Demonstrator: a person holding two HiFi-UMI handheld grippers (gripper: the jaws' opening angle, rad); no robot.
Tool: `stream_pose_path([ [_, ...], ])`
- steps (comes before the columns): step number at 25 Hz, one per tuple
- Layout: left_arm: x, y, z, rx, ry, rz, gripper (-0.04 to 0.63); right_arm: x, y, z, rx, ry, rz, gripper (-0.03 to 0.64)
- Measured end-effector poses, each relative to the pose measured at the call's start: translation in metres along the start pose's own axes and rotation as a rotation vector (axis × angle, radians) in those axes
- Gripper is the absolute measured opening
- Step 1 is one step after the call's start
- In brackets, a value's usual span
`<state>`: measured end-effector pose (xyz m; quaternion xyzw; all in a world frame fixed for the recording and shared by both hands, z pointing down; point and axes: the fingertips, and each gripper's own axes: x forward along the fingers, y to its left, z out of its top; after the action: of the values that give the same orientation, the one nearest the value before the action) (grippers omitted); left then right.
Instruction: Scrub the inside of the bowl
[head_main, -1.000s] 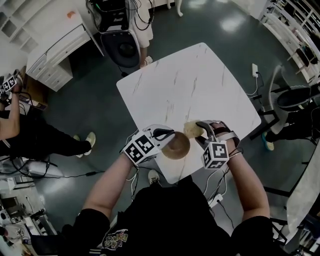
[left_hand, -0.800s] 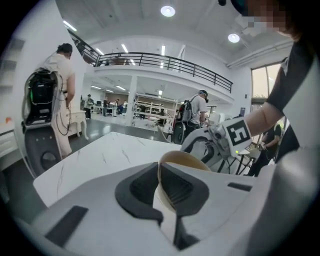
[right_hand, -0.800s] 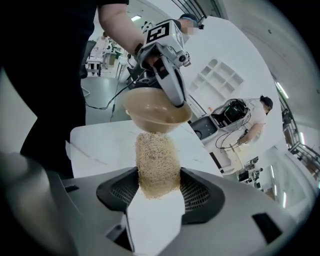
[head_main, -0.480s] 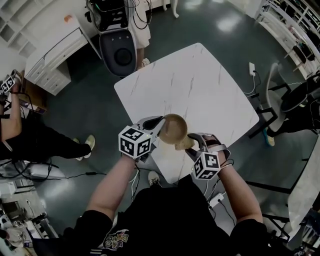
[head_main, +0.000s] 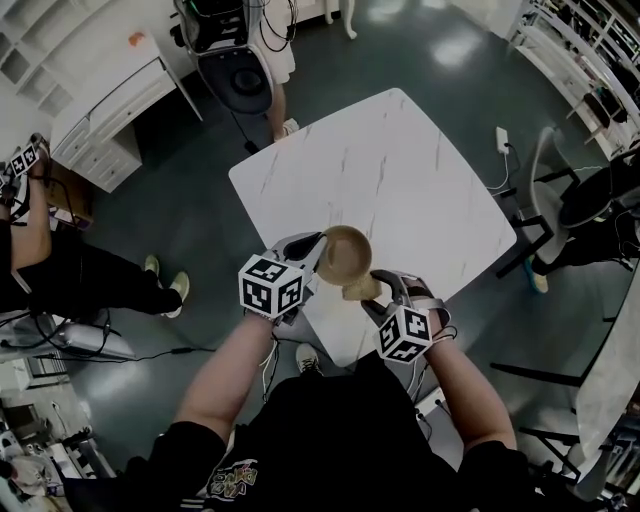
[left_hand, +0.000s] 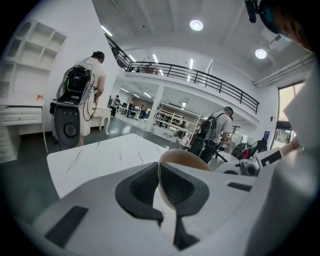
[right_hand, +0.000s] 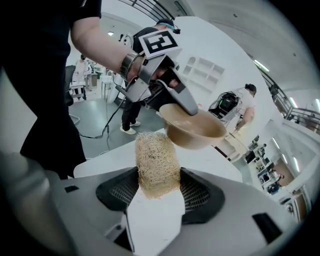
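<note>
Gripping bowl (head_main: 347, 254) rim with left gripper (left_hand: 160, 187) fingers, pinching scrubber (right_hand: 156, 162) in right gripper (right_hand: 157, 187) fingers, just beside bowl, above table (head_main: 400, 170).

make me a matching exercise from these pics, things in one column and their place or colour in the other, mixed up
Things:
1. bowl
2. scrubber
3. table
4. marker cube

Place or colour:
A. white with grey veins
B. clamped in the right claw
C. black and white squares
D. rim pinched in the left claw, held off the tabletop

Pairs: 1-D, 2-B, 3-A, 4-C
</note>
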<state>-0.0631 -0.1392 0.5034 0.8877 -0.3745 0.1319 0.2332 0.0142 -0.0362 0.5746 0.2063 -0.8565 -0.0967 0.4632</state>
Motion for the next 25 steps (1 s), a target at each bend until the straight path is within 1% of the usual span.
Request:
stream_pose_path([
  [2, 0.000, 0.006, -0.007, 0.009, 0.019, 0.030, 0.020, -0.005, -0.008, -0.011, 0.079, 0.003, -0.028, 0.265],
  [5, 0.004, 0.013, -0.023, 0.026, 0.064, 0.071, 0.020, -0.013, -0.032, -0.031, 0.259, -0.006, -0.103, 0.265],
  [6, 0.006, 0.016, -0.028, 0.017, 0.071, 0.088, 0.020, -0.016, -0.041, -0.038, 0.312, -0.004, -0.131, 0.265],
  [8, 0.010, 0.025, -0.035, -0.024, 0.071, 0.129, 0.020, -0.020, -0.058, -0.055, 0.385, 0.012, -0.182, 0.265],
  [10, 0.014, 0.033, -0.041, -0.059, 0.066, 0.174, 0.020, -0.024, -0.070, -0.073, 0.440, 0.037, -0.221, 0.265],
  [16, 0.027, 0.056, -0.048, -0.086, 0.048, 0.306, 0.020, -0.025, -0.103, -0.126, 0.590, 0.086, -0.272, 0.265],
  [21, 0.053, 0.069, -0.061, -0.109, 0.080, 0.348, 0.021, -0.011, -0.130, -0.169, 0.683, 0.123, -0.286, 0.267],
  [25, 0.076, 0.077, -0.067, -0.125, 0.110, 0.373, 0.021, 0.004, -0.153, -0.193, 0.697, 0.148, -0.265, 0.265],
])
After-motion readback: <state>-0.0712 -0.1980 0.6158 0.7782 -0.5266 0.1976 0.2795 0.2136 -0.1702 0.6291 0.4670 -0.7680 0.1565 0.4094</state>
